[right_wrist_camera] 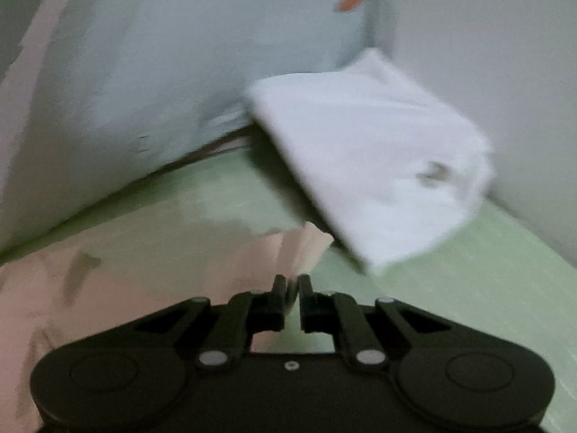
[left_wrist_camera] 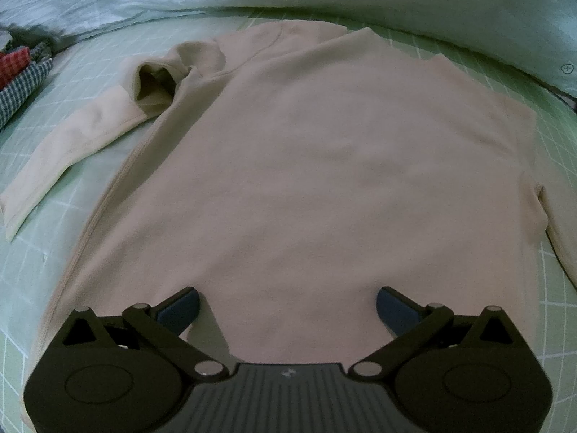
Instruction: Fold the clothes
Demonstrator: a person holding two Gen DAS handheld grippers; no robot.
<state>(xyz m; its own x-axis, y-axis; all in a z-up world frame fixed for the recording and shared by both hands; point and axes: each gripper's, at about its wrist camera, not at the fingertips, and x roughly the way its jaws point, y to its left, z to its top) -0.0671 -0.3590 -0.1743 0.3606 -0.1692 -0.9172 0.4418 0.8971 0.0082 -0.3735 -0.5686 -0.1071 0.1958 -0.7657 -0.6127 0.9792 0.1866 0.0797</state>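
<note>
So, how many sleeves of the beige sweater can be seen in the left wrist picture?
2. One long beige sleeve lies spread at the left on the green grid mat. The other sleeve shows only partly at the right edge; its end is out of view.

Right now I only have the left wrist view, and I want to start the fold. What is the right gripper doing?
Observer: The right gripper is shut, pinching an edge of the beige top.
Operator: Anything near it?
Observer: A folded white cloth sits just beyond it on the green mat.
Operator: Does it touch the top?
Observer: The top's lifted edge comes close to the cloth's near corner; blur hides whether they touch.
</note>
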